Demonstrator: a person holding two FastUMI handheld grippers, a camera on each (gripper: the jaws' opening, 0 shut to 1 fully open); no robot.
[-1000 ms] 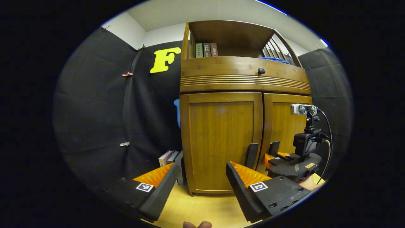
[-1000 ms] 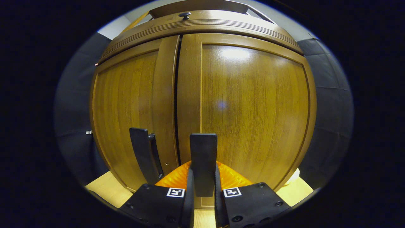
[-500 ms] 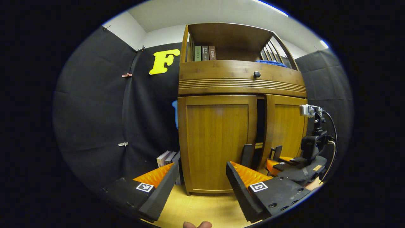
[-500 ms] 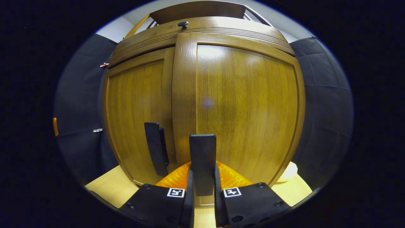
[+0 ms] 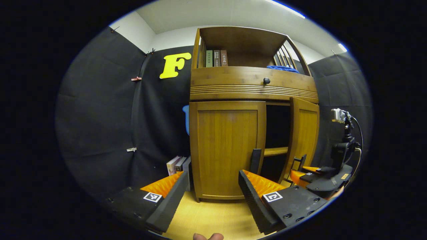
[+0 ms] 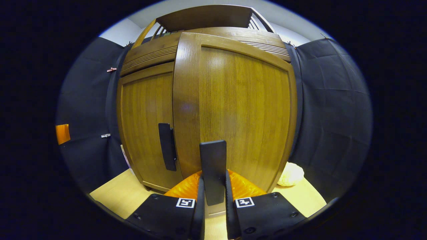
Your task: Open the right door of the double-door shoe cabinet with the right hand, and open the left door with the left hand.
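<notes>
Left gripper view: the cabinet (image 5: 253, 90) stands on a pale wood floor (image 5: 210, 218) against the black cloth wall. The left door (image 5: 228, 150) is flush and closed, its dark handle (image 5: 256, 161) at the inner edge. The right door (image 5: 304, 135) is swung partly outward, exposing a dark interior with 1 shelf (image 5: 276, 151). The left gripper (image 5: 210, 186) is spread wide, holding nothing, well short of the left door. The right gripper (image 5: 302, 166) sits at the lower edge of the right door. A knob (image 5: 266, 80) sits on the drawer front above the doors; 3 books (image 5: 216, 58) stand on the top shelf, more books (image 5: 178, 164) lean beside the cabinet base. Right gripper view: the right gripper (image 6: 213, 186) has both fingers pinching the right door's handle (image 6: 212, 175), an upright dark bar. The right door (image 6: 233, 106) stands angled out ahead of the left door (image 6: 145, 123), whose handle (image 6: 166, 146) is free. A pale object (image 6: 291, 174) lies on the floor beside the cabinet.
</notes>
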